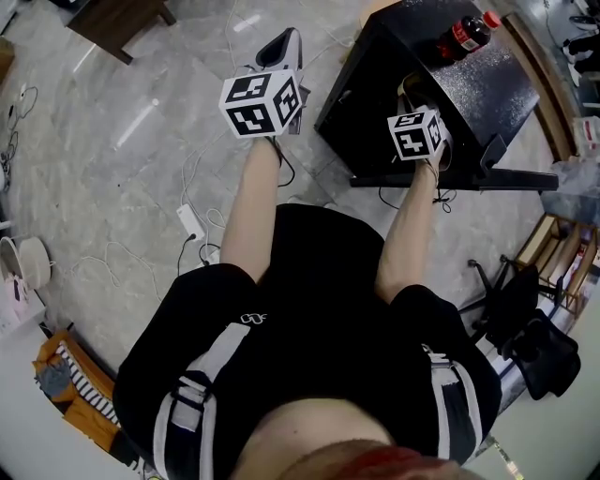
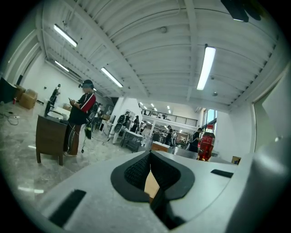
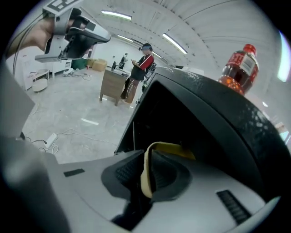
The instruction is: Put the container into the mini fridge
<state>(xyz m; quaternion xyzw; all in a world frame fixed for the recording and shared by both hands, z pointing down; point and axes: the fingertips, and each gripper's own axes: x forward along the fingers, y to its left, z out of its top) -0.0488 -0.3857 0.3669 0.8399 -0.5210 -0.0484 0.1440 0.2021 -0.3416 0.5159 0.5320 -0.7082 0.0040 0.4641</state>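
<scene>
The black mini fridge (image 1: pixel 469 84) stands ahead on the right, its door (image 1: pixel 450 179) swung open toward me. A cola bottle (image 1: pixel 466 34) lies on its top. My right gripper (image 1: pixel 413 97) is at the fridge's open front, shut on the pale yellow rim of the container (image 3: pixel 169 149). The container reaches into the dark inside of the fridge (image 3: pixel 182 118), and most of it is hidden by the jaws. My left gripper (image 1: pixel 281 42) hangs over the floor left of the fridge, shut with nothing in it; it also shows in the right gripper view as the left gripper (image 3: pixel 75 32).
A brown wooden table (image 1: pixel 122 23) stands far left. A power strip (image 1: pixel 190 221) and cables lie on the grey floor. A black chair (image 1: pixel 525 328) and wooden shelves (image 1: pixel 562 248) are at the right. A person (image 2: pixel 82 119) stands by a cabinet in the distance.
</scene>
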